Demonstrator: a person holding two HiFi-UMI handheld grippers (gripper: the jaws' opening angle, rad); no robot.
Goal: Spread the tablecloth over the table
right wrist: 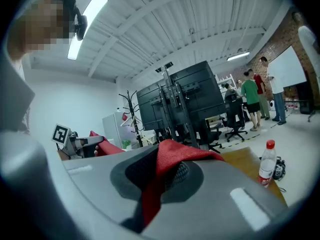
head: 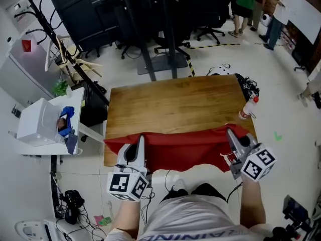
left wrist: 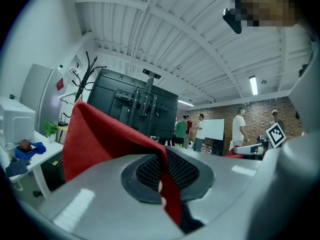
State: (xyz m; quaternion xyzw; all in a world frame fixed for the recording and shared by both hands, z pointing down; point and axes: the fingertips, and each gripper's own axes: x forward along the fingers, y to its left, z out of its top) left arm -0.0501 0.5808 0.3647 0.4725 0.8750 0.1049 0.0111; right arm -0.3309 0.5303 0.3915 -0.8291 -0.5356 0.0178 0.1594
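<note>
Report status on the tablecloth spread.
Left gripper and right gripper shut on red tablecloth. Cloth bunched along near edge, wooden table mostly bare. Plastic bottle standing at right edge, likely in the way.

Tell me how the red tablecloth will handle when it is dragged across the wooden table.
Probably floppy: the red tablecloth bunches and droops between the left gripper and the right gripper, both shut on its edge. Likely light, since small pinches carry it. It may topple the bottle standing near the right edge of the wooden table.
</note>
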